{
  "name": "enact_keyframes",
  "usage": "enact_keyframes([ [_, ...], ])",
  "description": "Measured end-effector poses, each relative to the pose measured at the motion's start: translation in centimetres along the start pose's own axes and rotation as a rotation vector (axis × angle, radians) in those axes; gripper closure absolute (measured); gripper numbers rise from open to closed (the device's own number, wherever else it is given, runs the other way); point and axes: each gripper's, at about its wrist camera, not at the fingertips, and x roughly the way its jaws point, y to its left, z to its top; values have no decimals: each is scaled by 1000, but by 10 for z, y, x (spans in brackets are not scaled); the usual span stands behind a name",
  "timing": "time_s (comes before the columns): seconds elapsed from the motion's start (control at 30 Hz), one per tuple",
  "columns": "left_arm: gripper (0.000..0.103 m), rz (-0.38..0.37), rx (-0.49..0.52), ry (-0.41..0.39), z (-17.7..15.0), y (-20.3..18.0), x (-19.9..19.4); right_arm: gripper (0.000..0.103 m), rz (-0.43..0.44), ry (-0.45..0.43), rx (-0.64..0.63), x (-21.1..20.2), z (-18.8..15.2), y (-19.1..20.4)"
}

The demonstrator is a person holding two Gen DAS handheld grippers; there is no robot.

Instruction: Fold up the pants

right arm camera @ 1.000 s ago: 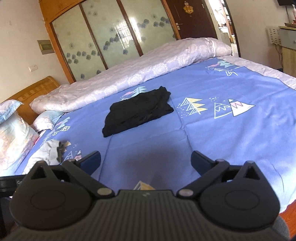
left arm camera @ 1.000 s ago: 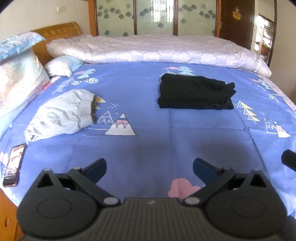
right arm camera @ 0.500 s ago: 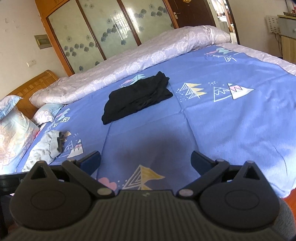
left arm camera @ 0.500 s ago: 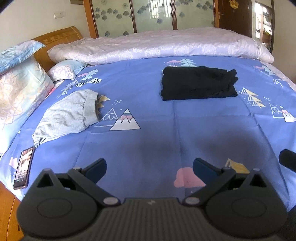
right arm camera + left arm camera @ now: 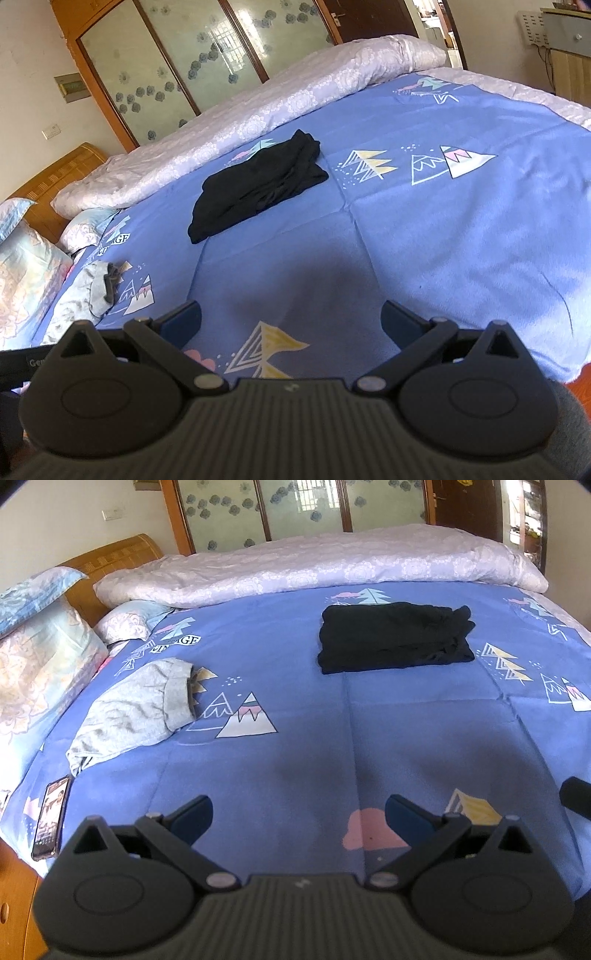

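Blue printed sheet covers the bed [image 5: 295, 738], folded black pants [image 5: 393, 638] lying on it.

Pale quilt [image 5: 314, 565] runs along the far side, with pillows [image 5: 37, 657] by the wooden headboard [image 5: 110, 559]. Black pants sit folded in a neat rectangle mid-bed, well ahead of both tools; crumpled grey pants [image 5: 136, 709] lie toward the pillows, a phone [image 5: 51, 818] near the bed edge. Left gripper [image 5: 297, 814] and right gripper [image 5: 290, 319] each hover over bare sheet, jaws spread wide and empty.
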Motion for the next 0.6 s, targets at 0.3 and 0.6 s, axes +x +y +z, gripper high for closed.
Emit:
enact_keyframes([
  [0.3, 0, -48, -6, -7, 1, 6, -2, 0, 5, 10, -25, -2, -2, 5],
  [0.6, 0, -142, -9, -46, -1, 5, -9, 0, -4, 19, -34, 0, -3, 5],
])
